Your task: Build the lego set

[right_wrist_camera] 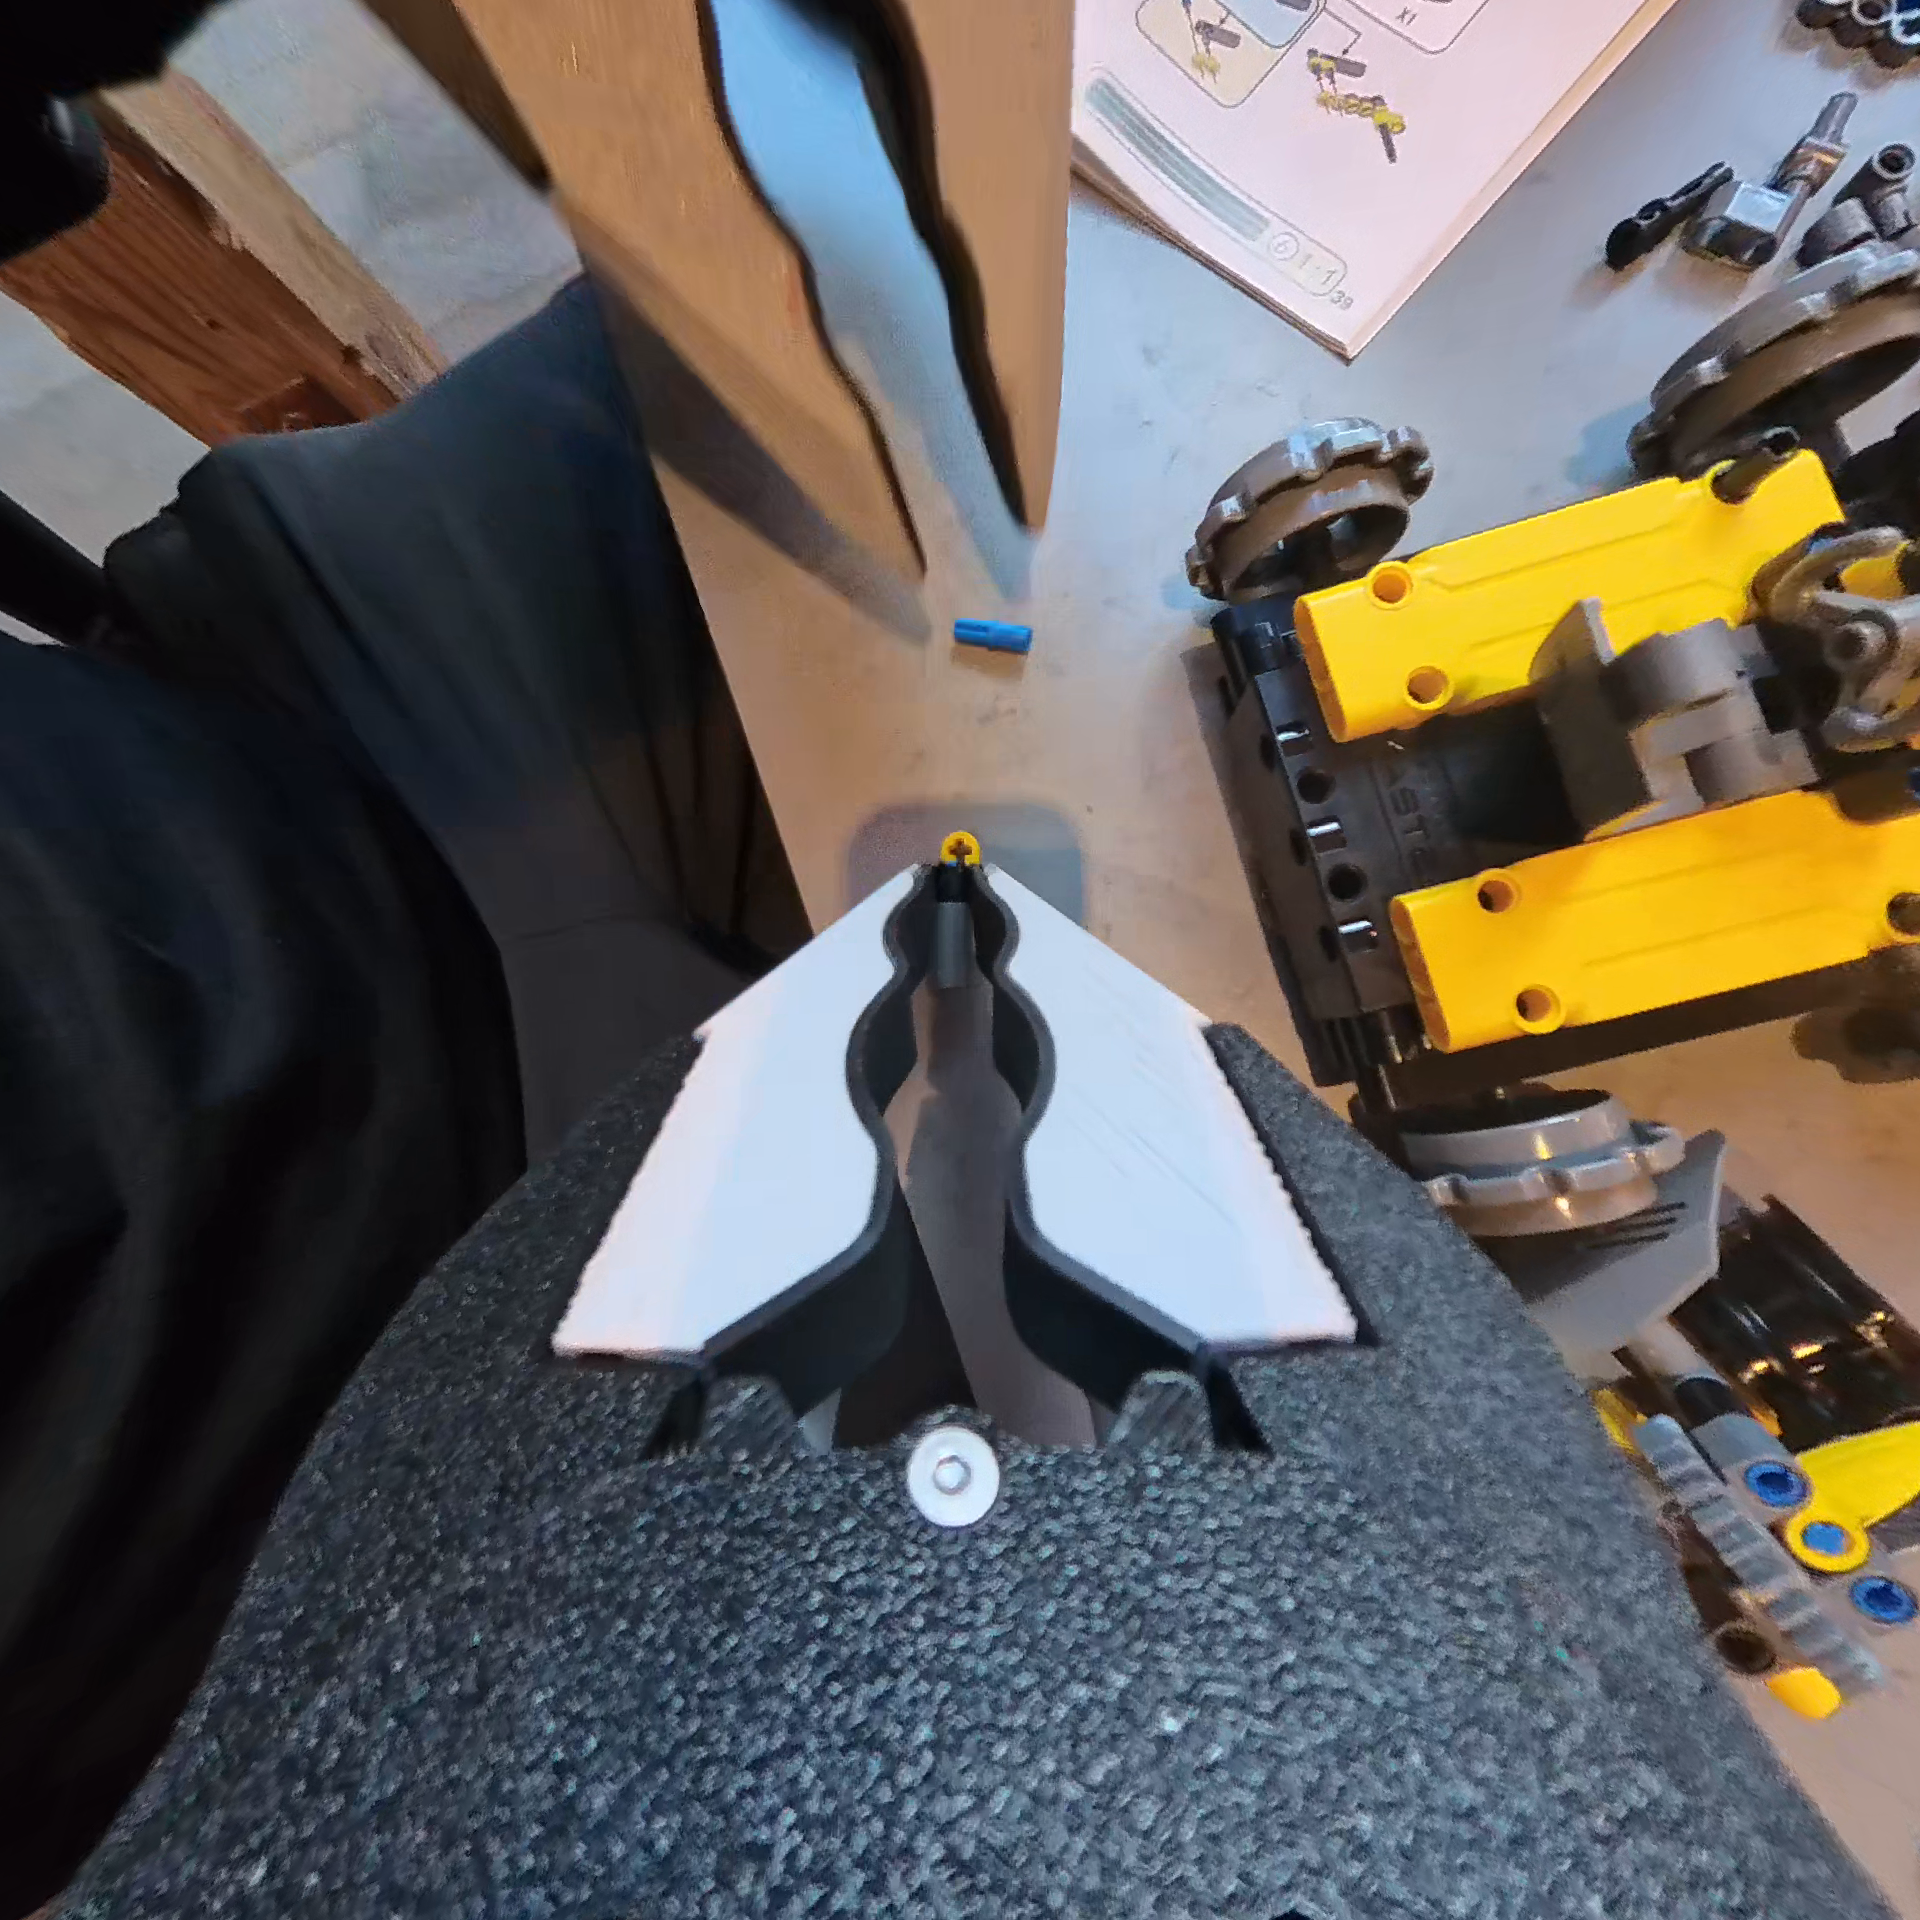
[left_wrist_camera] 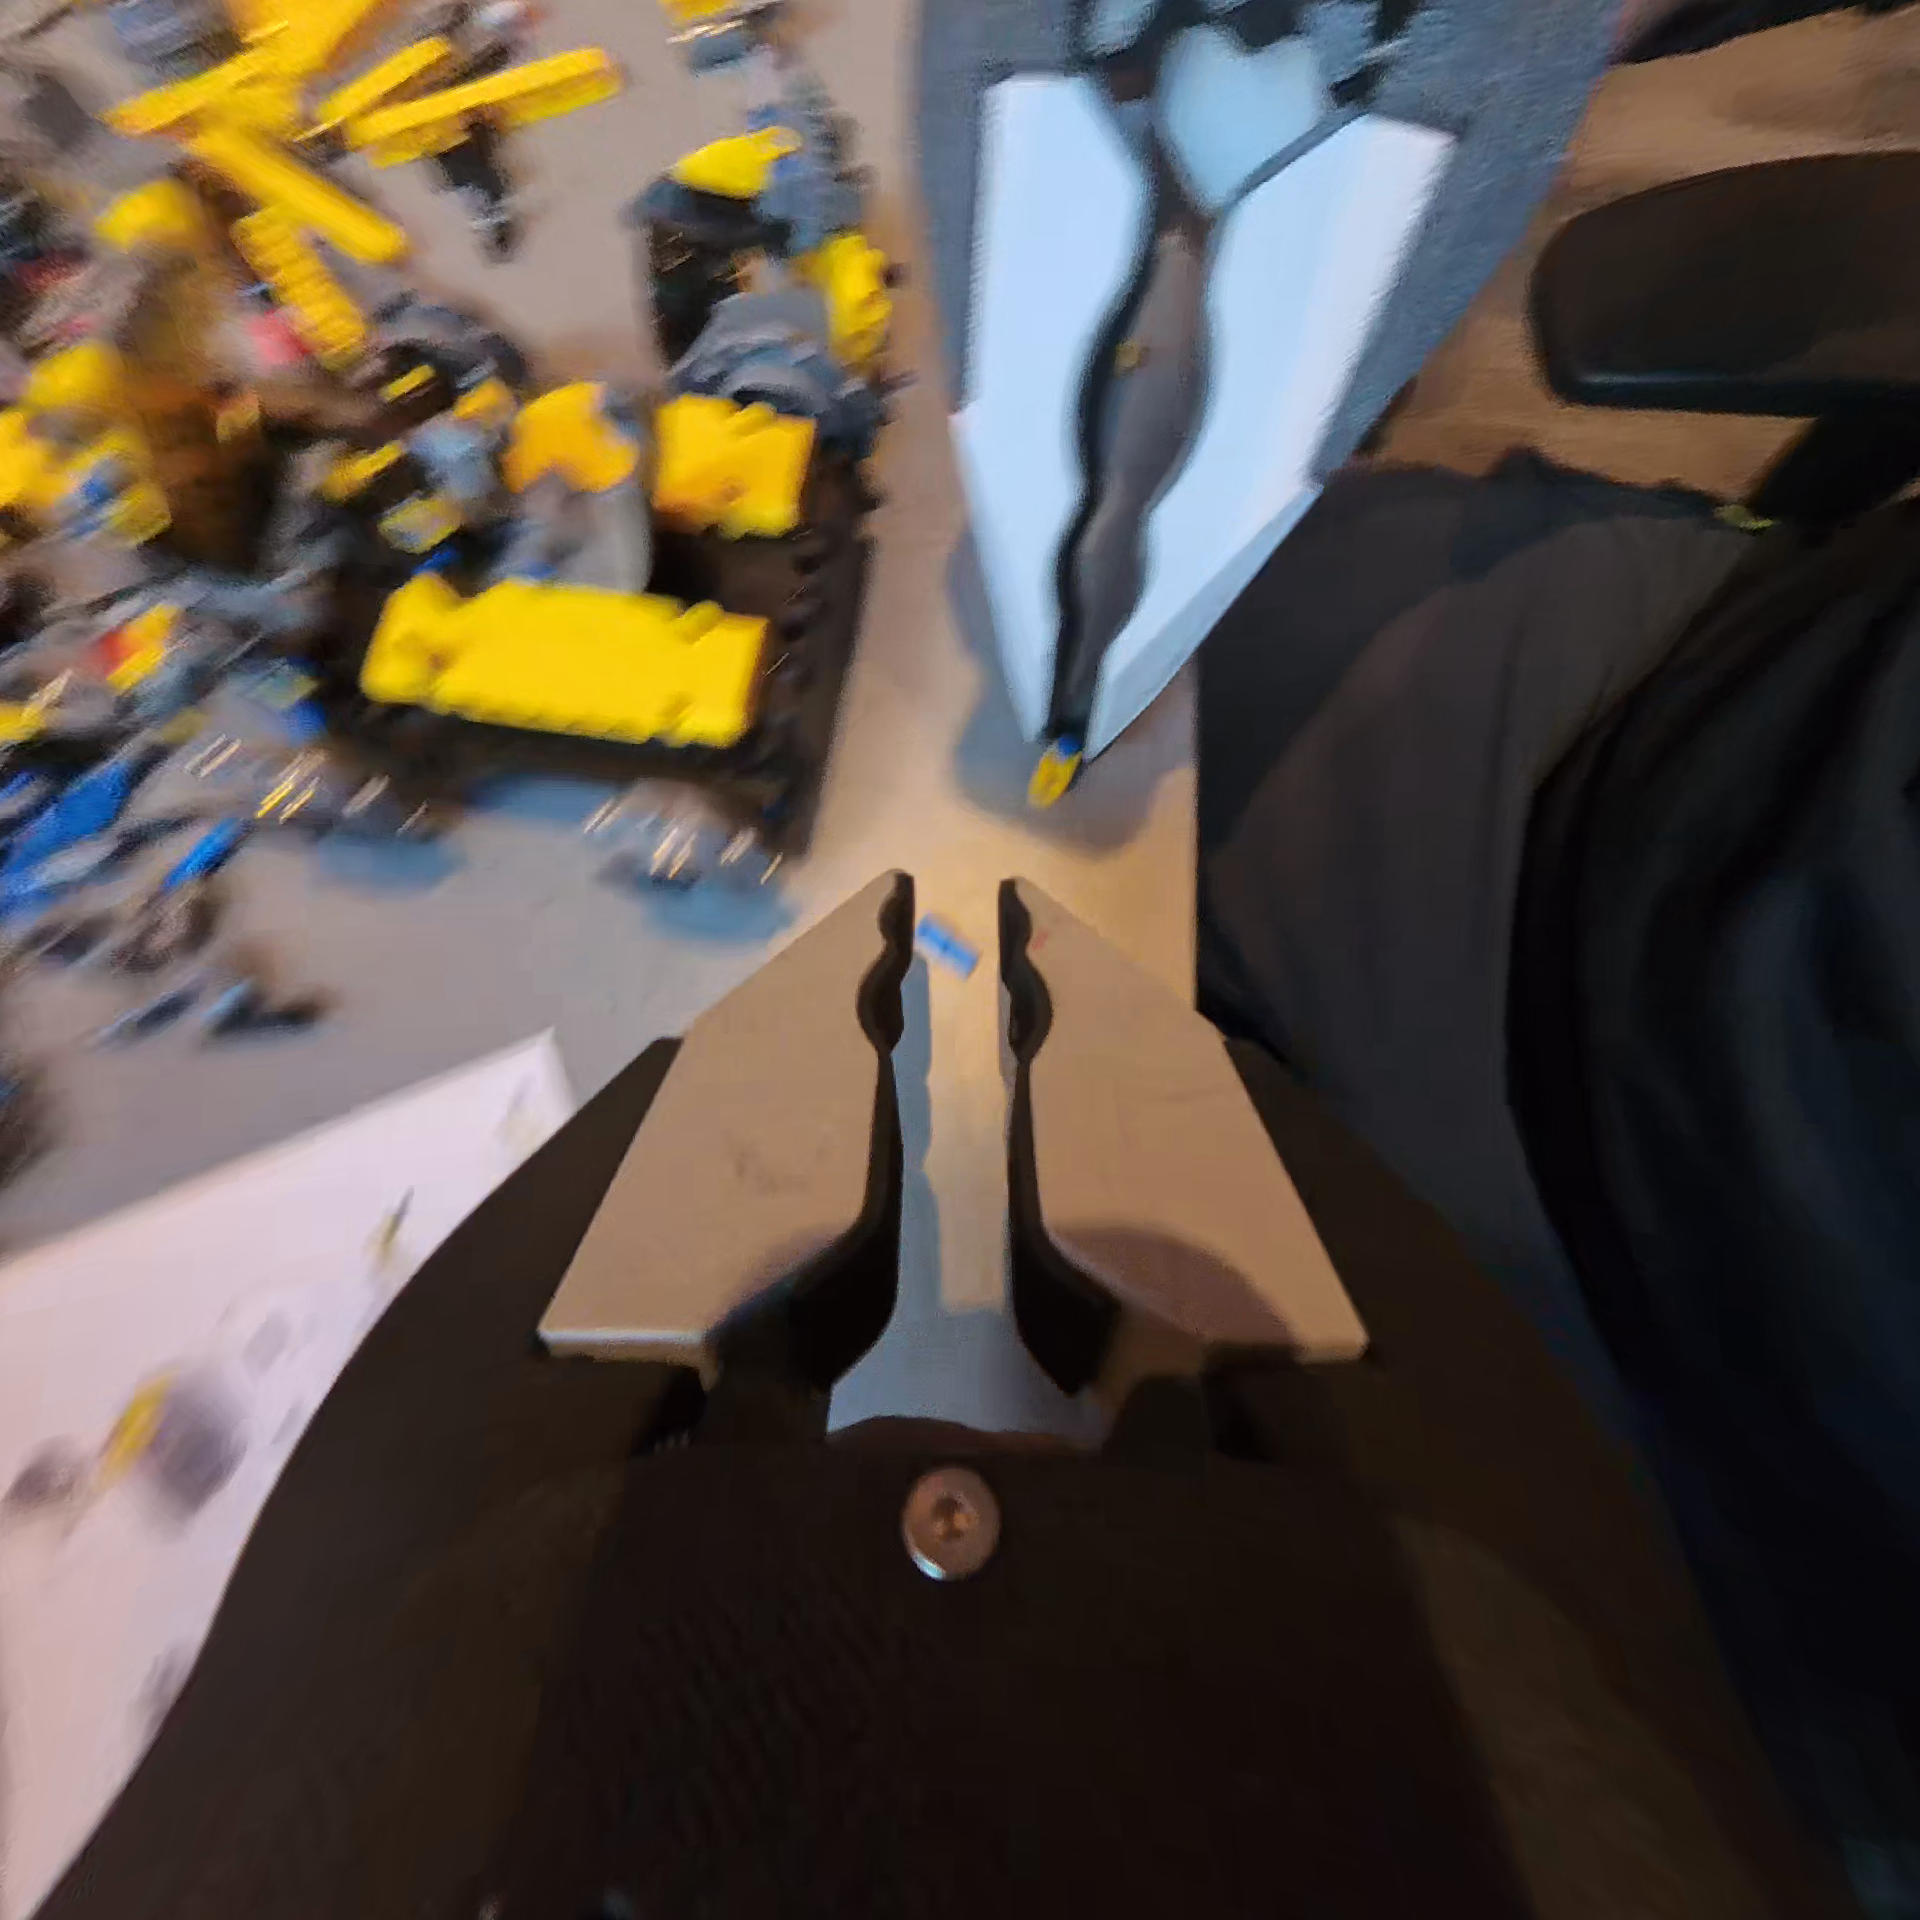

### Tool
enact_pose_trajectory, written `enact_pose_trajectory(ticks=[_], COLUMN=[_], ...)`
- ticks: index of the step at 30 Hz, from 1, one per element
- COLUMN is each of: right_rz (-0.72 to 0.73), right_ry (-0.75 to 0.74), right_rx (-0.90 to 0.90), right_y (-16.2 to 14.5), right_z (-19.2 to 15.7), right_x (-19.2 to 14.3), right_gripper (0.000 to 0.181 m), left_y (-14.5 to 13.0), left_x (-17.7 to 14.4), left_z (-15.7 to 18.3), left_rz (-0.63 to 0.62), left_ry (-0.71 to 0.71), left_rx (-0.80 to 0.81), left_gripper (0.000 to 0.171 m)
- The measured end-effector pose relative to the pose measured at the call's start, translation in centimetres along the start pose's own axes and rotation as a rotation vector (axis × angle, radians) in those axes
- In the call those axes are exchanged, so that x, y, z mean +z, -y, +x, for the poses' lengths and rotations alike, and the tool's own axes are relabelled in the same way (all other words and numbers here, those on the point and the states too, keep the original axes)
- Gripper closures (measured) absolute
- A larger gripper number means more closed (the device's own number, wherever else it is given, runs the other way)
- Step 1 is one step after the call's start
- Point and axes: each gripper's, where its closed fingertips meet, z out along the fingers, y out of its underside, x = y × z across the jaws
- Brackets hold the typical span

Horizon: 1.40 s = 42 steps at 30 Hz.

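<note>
My left gripper (left_wrist_camera: 956,891) is open by a narrow gap, its tips just above a small blue pin (left_wrist_camera: 945,943) that lies on the table. The pin also shows in the right wrist view (right_wrist_camera: 992,634), just below the left gripper's tips (right_wrist_camera: 977,551). My right gripper (right_wrist_camera: 961,875) is shut on a small pin with a yellow end (right_wrist_camera: 961,850) and a dark body, held over the table. In the left wrist view the right gripper (left_wrist_camera: 1062,764) hangs beyond the blue pin, with the yellow piece at its tips.
A yellow and black brick-built vehicle (right_wrist_camera: 1558,779) with grey wheels stands on the table (right_wrist_camera: 1122,436); it is blurred in the left wrist view (left_wrist_camera: 561,665). An open instruction booklet (right_wrist_camera: 1299,135), loose grey parts (right_wrist_camera: 1766,197) and a grey toothed bar with blue pins (right_wrist_camera: 1766,1538) lie about. A person's dark clothing (left_wrist_camera: 1558,935) is at the table edge.
</note>
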Motion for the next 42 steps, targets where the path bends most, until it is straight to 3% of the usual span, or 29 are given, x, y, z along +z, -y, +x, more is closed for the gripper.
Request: enact_pose_trajectory(ticks=[4,10,22,31,42], right_rz=[0.019,0.05,0.054,0.072,0.178], right_ry=[0.022,0.015,-0.002,0.001,0.023], right_rx=[-0.018,-0.027,-0.057,-0.055,-0.022], right_y=[0.0,0.2,-0.2,-0.1,1.7], right_z=[-0.3,-0.1,0.0,-0.1,0.6], right_x=[0.0,-0.5,0.1,0.2,-0.5], right_gripper=[0.175,0.175,0.166,0.163,0.161], left_y=[-1.6,-2.8,-2.1,-2.0,-1.9], left_x=[-1.5,1.1,2.0,2.3,2.4], left_z=[0.0,0.4,0.7,0.7,0.8], left_rz=[-0.014,-0.038,-0.006,0.024,0.022], left_ry=[0.025,-0.01,-0.003,0.001,0.059], left_rx=[-0.086,-0.249,-0.374,-0.358,-0.127], left_gripper=[0.156,0.146,0.164,0.17,0.17])
